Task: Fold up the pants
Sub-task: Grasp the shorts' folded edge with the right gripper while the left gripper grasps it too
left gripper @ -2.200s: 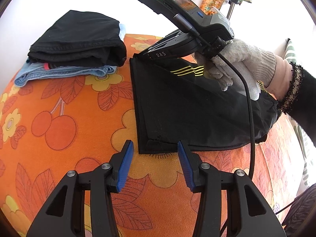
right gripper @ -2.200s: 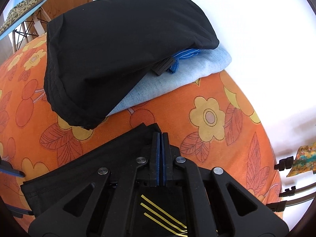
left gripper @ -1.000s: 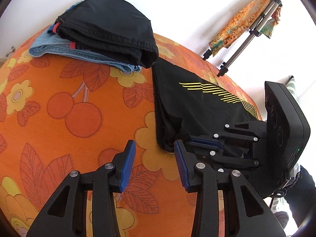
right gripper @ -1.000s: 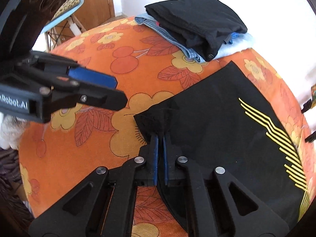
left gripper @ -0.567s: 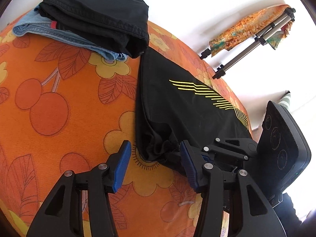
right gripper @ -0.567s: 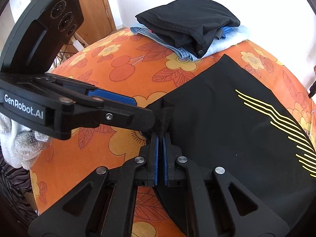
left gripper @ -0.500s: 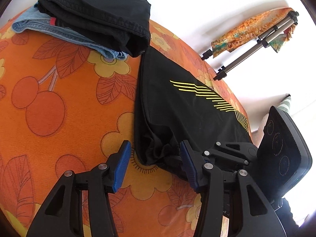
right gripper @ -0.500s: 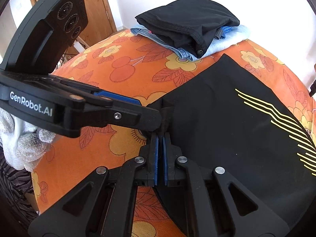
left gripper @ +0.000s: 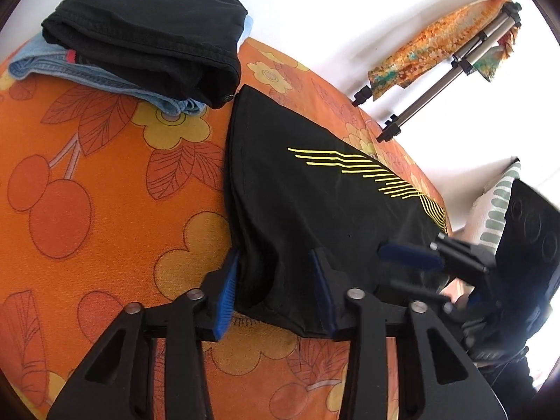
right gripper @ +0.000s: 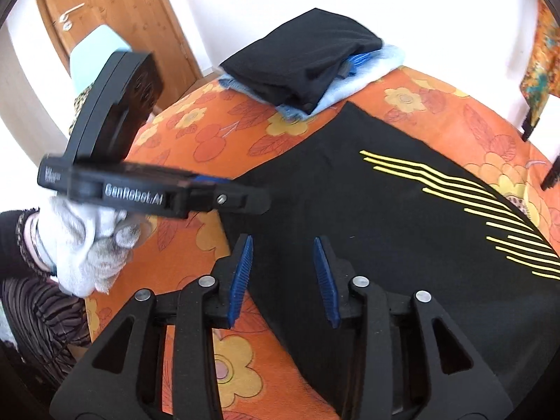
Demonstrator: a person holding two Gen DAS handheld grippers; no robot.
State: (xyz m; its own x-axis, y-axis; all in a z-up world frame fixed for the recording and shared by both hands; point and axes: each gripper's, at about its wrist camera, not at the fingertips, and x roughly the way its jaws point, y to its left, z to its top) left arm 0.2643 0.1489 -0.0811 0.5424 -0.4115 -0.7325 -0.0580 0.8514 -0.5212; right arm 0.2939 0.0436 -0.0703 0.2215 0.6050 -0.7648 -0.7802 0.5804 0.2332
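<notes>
The right gripper [left gripper: 409, 259] is blurred and partly cut off at the right edge of the left wrist view, so its fingers are hard to make out there; in its own view its two blue pads stand spread apart [right gripper: 283, 273] over the near edge of the black pants [right gripper: 385, 231], released, and whether they touch the cloth cannot be told. The left gripper [left gripper: 274, 288] is also spread wide, its blue pads [left gripper: 227, 290] set either side of a raised, bunched corner of the pants without closing on it. From the right wrist view that left gripper is motion-blurred; the white lettering on its side reads "GenRobot.AI", and a second mark further left is too smeared to read. It is held by a hand in a white knit glove [right gripper: 84, 245]. One pair of black pants with yellow stripes [left gripper: 367, 175] lies spread across the orange flowered surface [left gripper: 105, 192], reaching from near its far edge to its near edge, where the bunched corner sits. At the far left corner of the surface one stack of folded clothes [left gripper: 147, 31] shows a black garment on top of light blue denim; what lies between them is mostly hidden. Beyond the far right edge stands a tripod [left gripper: 448, 77] draped with patterned cloth, only partly in view.
</notes>
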